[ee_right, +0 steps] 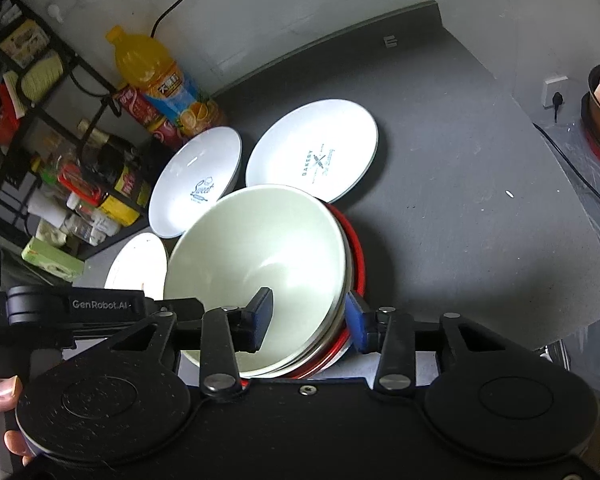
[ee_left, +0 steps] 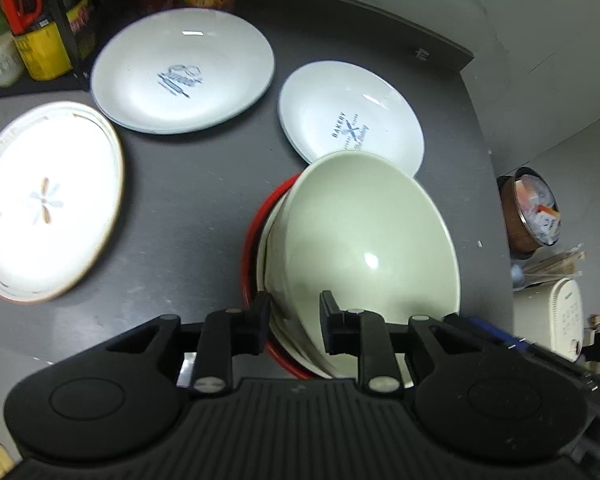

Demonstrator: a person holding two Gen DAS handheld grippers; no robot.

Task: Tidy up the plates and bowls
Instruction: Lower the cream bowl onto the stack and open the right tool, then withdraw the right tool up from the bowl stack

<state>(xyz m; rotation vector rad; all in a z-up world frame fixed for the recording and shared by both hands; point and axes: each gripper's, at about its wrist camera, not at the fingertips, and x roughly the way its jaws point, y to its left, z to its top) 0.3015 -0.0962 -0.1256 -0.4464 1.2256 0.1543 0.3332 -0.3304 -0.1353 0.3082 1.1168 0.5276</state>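
Between both tongs [ee_left: 294, 322] [ee_right: 312, 320]: the green bowl's [ee_left: 364, 232] rim.

The left gripper [ee_left: 294, 322] is built of matte black plastic, with a ribbed plate across its body and a round raised disc on each side. Its black finger links are pinned with silver rivets. The right gripper [ee_right: 308, 320] is made the same way, but blue pads [ee_right: 356, 322] are fitted to its fingers and a cross-head screw is set in its body. White lettering "GenRobot.AI" is printed on a black bar seen in the right wrist view.
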